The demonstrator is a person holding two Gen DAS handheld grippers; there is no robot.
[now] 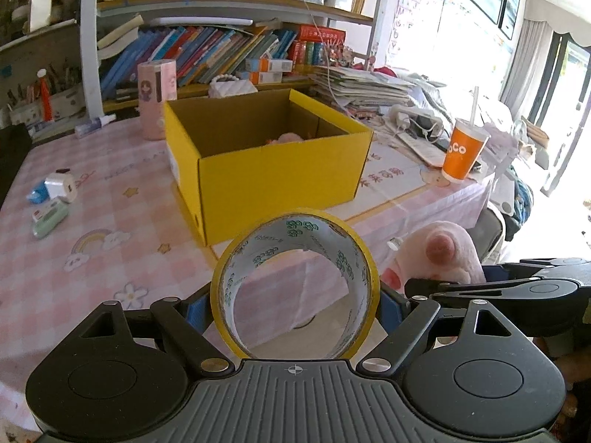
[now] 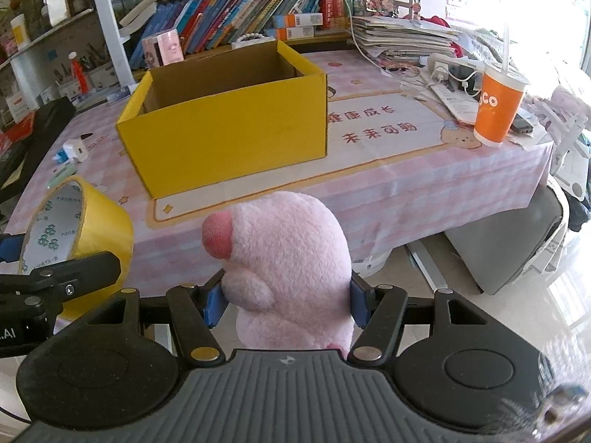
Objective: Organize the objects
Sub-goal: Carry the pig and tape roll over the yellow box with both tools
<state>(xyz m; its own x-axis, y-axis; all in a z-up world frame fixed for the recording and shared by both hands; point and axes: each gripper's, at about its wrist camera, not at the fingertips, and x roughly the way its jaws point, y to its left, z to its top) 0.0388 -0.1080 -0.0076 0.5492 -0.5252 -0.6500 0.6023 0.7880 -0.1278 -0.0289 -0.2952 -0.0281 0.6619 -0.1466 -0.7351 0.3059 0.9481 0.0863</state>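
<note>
Clutter sits at the far left of the surface (image 1: 110, 199): a small white charger block (image 1: 61, 186) and a green case (image 1: 50, 217), both well apart from the claws, likely waiting to be sorted. Near left, the left claw (image 1: 295, 306) is clamped on a roll of yellow tape (image 1: 295, 288), its blue pads pressing the roll's outer sides so the open core faces forward; gripping across the width keeps the ring from slipping. The roll hangs in the air just off the near edge of the surface. Beyond it, at centre, stands the open yellow cardboard box (image 2: 225, 129), with something pink already lying inside in the left view. It looks like the collecting bin, so both held items are probably headed there. To the right, the right claw (image 2: 288, 302) is clamped on a pink plush toy (image 2: 288, 258), pads squeezing its soft lower body, with the snout tilted toward the box. At far right an orange paper cup (image 2: 496, 107) with a straw stands near the surface's edge beside papers and cables.
</note>
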